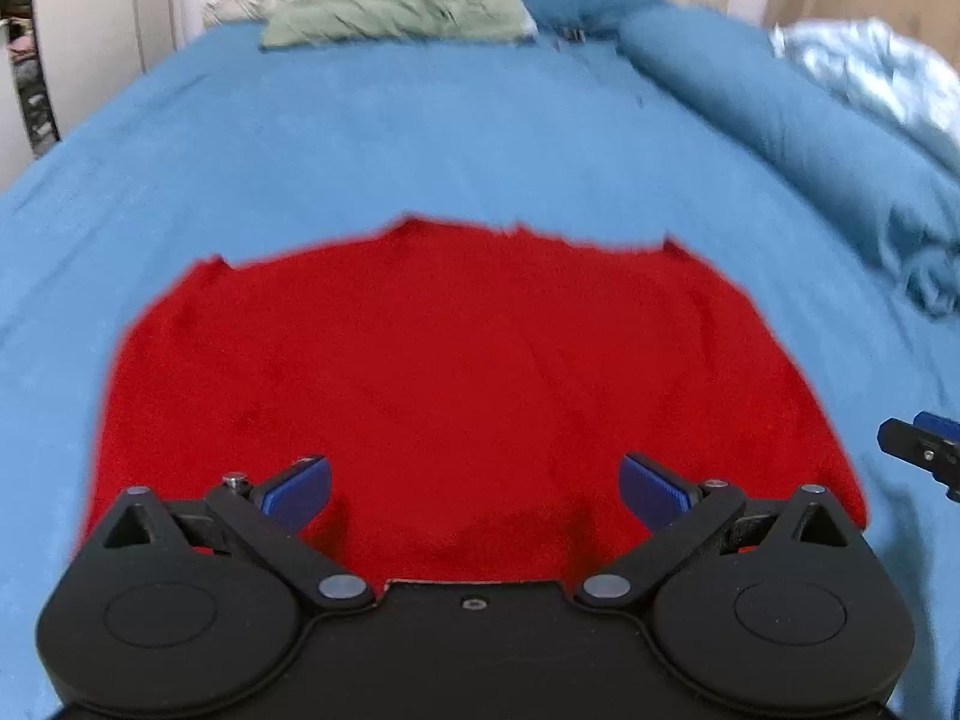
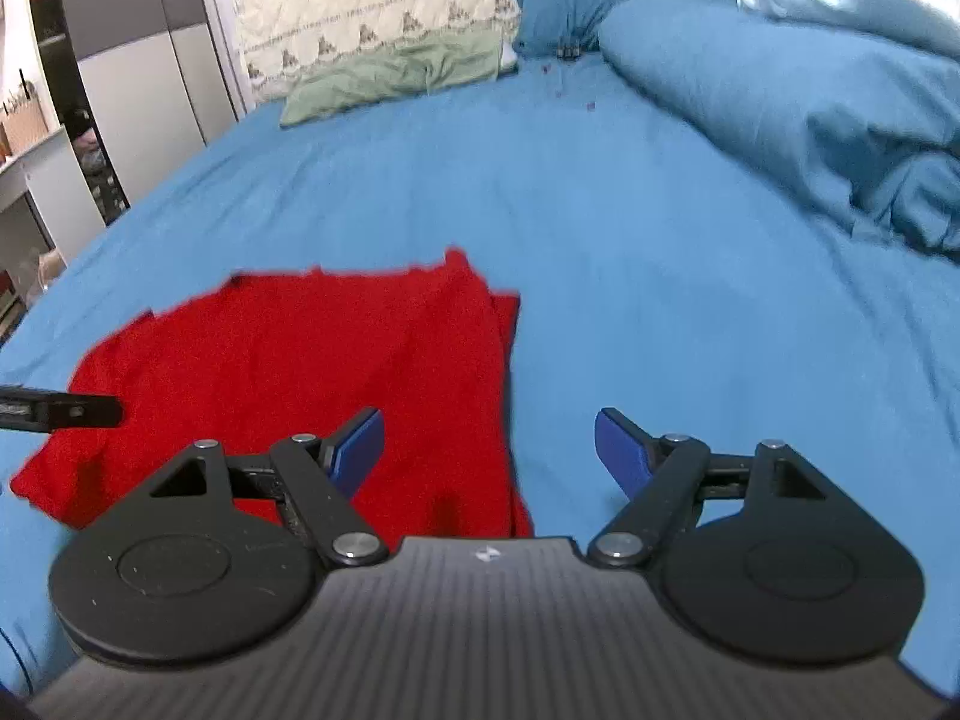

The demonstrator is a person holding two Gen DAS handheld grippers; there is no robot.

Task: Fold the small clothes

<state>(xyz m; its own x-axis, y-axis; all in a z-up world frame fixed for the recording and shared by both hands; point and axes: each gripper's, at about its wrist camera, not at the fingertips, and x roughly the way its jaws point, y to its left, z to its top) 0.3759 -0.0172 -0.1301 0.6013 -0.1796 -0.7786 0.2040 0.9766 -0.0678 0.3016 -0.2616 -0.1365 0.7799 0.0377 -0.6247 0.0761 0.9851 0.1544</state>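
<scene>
Red garment (image 1: 456, 372) flat on blue bed (image 1: 420, 138), frame center, long axis L-R. Left tool (image 1: 474, 489) over near hem, open; right tool (image 2: 489, 450) at its right edge, open.

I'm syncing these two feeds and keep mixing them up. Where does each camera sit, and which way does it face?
Left wrist view: on the left gripper, above the near edge of the red garment, facing the pillows; its open blue fingers show, with the right gripper's tip at the right edge.
Right wrist view: on the right gripper, over the garment's right edge, facing the same way; its open fingers show, with the left gripper's tip at the left edge.
Shared: garment, blue sheet, pillows, bunched duvet.
</scene>
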